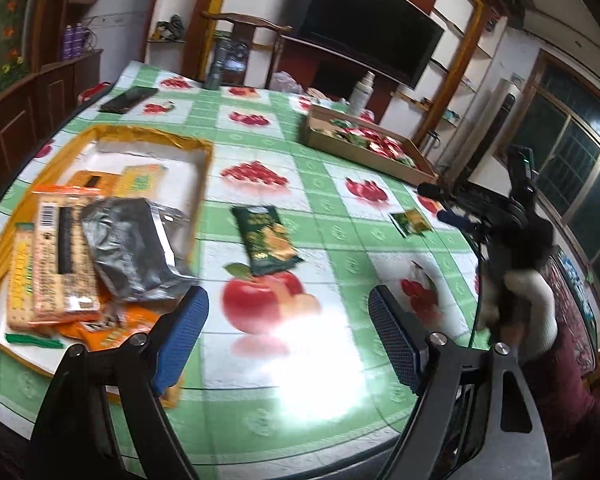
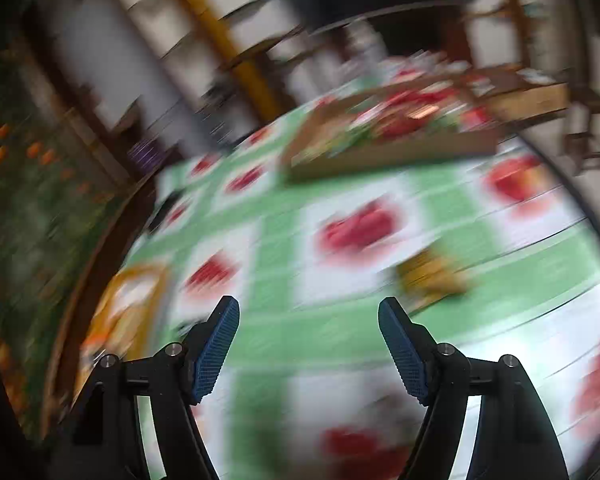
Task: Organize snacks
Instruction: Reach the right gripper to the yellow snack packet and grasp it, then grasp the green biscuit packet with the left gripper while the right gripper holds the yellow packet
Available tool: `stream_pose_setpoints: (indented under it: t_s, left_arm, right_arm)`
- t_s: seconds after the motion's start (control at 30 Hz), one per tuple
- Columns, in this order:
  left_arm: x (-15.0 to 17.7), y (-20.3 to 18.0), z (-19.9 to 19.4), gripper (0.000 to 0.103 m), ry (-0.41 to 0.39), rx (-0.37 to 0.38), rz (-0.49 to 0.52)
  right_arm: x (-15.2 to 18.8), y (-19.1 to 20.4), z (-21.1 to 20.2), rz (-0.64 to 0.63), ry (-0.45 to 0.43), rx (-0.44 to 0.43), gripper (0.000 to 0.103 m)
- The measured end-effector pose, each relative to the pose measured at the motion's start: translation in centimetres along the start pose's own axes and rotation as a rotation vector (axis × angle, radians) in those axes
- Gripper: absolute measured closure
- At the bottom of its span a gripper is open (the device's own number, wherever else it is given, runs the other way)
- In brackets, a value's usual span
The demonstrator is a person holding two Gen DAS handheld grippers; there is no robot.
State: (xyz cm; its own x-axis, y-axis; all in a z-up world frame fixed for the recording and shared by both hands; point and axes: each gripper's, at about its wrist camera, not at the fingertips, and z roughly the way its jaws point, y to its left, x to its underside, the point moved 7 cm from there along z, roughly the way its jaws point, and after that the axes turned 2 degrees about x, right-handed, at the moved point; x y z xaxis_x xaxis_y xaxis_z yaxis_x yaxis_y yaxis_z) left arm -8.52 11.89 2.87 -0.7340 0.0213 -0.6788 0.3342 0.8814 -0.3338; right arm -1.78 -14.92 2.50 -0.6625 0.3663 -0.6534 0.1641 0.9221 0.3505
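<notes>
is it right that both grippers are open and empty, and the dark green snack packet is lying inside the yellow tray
Not quite. The left gripper and right gripper are both open and empty, but the dark green snack packet lies on the fruit-print tablecloth, outside and to the right of the yellow tray. The left wrist view shows this.

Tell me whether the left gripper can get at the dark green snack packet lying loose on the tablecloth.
Probably yes. The left gripper is open and empty, and the dark green snack packet lies flat ahead of it on bare tablecloth, apart from the yellow tray, with nothing between them.
</notes>
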Motion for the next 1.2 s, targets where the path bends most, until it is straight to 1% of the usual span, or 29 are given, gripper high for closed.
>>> stream_pose_setpoints:
  t_s: [0.03,0.1,0.13,0.17,0.23,0.33,0.4,0.43,0.5,0.53,0.6,0.67,0.73,0.77,0.8,1.0,1.1,1.13,1.2]
  left_arm:
    - [0.0,-0.3,0.2,0.021,0.007,0.004,0.002]
    - [0.2,-1.0,0.6,0.021,0.027,0.013,0.009]
    - [0.2,-1.2,0.7,0.021,0.033,0.013,0.01]
    - [0.3,-1.3,0.9,0.021,0.038,0.01,0.01]
    - [0.3,-1.5,1.3,0.021,0.054,0.006,0.005]
    - [0.4,-1.5,2.1,0.021,0.08,0.015,-0.018]
    - [0.4,-1.4,2.6,0.021,0.097,0.007,-0.033]
    - [0.4,-1.3,2.8,0.021,0.1,0.002,-0.035]
    - [0.1,-1.1,3.1,0.021,0.105,-0.02,-0.029]
    - [-0.1,-1.1,3.2,0.021,0.108,-0.032,-0.021]
    - [-0.4,-1.0,4.0,0.021,0.125,-0.061,0.0]
    - [-0.9,-0.8,5.1,0.021,0.148,-0.083,0.015]
    - [-1.3,-0.8,6.4,0.021,0.17,-0.09,0.029]
    - [-1.5,-0.9,7.1,0.021,0.181,-0.094,0.036]
    - [-1.8,-0.8,7.9,0.021,0.19,-0.103,0.044]
    - [-2.6,0.5,12.1,0.021,0.252,-0.16,0.059]
    - [-2.9,1.5,13.2,0.021,0.262,-0.204,0.063]
    - [-3.0,1.6,13.4,0.021,0.259,-0.216,0.07]
    - [-3.2,1.4,13.8,0.021,0.25,-0.234,0.109]
  right_arm:
    - [-0.6,-1.9,0.0,0.013,-0.006,0.062,0.028]
    - [-0.6,-4.2,0.5,0.049,0.016,0.15,0.028]
    - [-0.3,-5.4,0.7,0.089,0.03,0.171,0.028]
    - [-0.1,-5.9,1.0,0.122,0.042,0.17,0.028]
    - [0.7,-6.9,1.5,0.182,0.071,0.144,0.028]
    - [0.6,-5.9,2.7,0.183,0.087,0.128,0.028]
    - [-0.1,-5.1,4.3,0.166,0.104,0.146,0.028]
    - [-0.8,-4.9,6.0,0.157,0.113,0.167,0.028]
    - [-1.1,-4.9,7.1,0.141,0.11,0.207,0.029]
    - [-1.5,-4.7,7.5,0.111,0.098,0.245,0.031]
    - [-1.6,-4.4,8.2,0.071,0.091,0.278,0.035]
    - [-1.5,-4.0,8.5,0.016,0.072,0.305,0.051]
    - [-1.2,-3.6,8.6,-0.026,0.043,0.305,0.054]
    - [-1.1,-3.7,8.5,-0.034,0.034,0.304,0.058]
    - [-1.0,-3.6,8.5,-0.039,0.03,0.295,0.058]
    - [-0.7,-2.9,8.3,-0.024,0.034,0.186,0.061]
    - [-0.5,-2.5,8.3,-0.015,0.044,0.14,0.062]
    - [-0.4,-2.3,8.3,-0.006,0.051,0.111,0.062]
    - [-0.2,-1.9,8.4,0.0,0.06,0.083,0.062]
